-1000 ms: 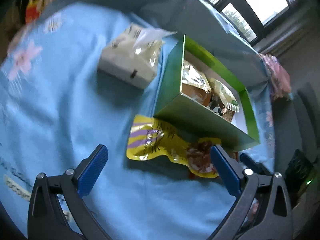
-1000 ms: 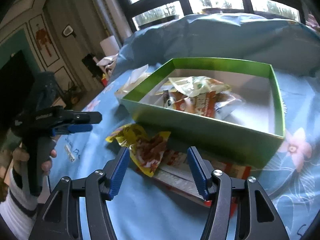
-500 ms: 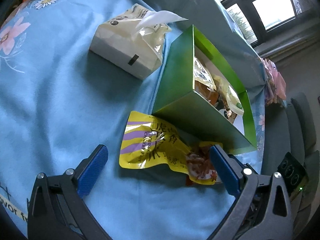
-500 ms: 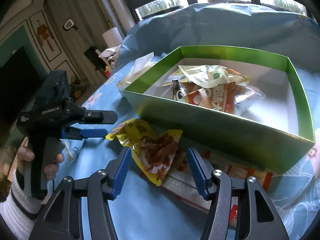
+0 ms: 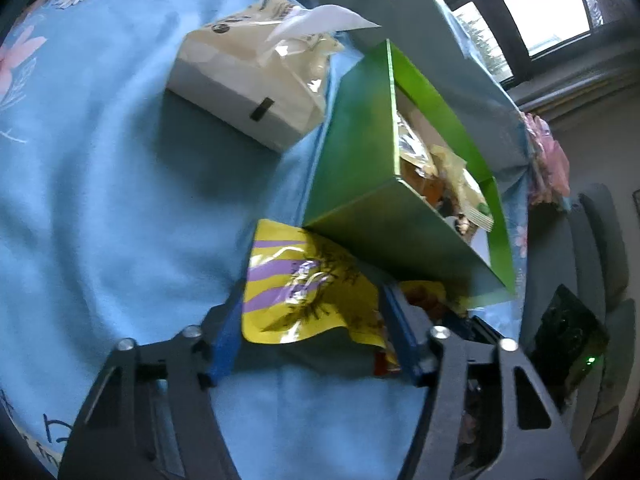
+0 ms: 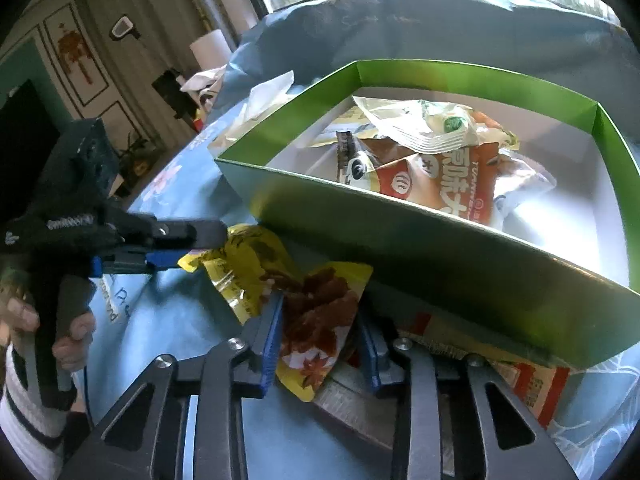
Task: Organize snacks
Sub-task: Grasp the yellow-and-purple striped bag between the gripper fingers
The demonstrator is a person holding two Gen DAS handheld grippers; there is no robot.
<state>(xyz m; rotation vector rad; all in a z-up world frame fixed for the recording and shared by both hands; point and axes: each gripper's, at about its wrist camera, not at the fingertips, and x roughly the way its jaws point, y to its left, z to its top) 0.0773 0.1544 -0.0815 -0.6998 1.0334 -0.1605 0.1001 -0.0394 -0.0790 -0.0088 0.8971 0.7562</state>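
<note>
Green box: you have it on the blue flowered cloth, lid off, with several snack packets already inside (a pale one with a green mark on top, an orange-and-white one under it). That part of the sorting looks done.

Yellow pouch: it lies on the cloth just outside the box, one corner tucked against the box's near wall. It is not yet in the box, so it is the packet in hand.

Left gripper: your jaws are closing around the purple-striped end of the pouch. The blue pads sit at either edge of it; whether they already press on the foil cannot be told.

Right gripper: your jaws are closing on the other end, the one printed with brown meat pieces. The pouch stands between the pads and looks touched on both sides, though a firm pinch is not certain.

Red-and-white packet: it lies flat under the pouch and partly under the box's front edge (still outside, so it is left to do).

Tissue pack: it sits beside the box's far corner and is no snack.

Progress: by these views you are past the middle, with two packets left to move.
</note>
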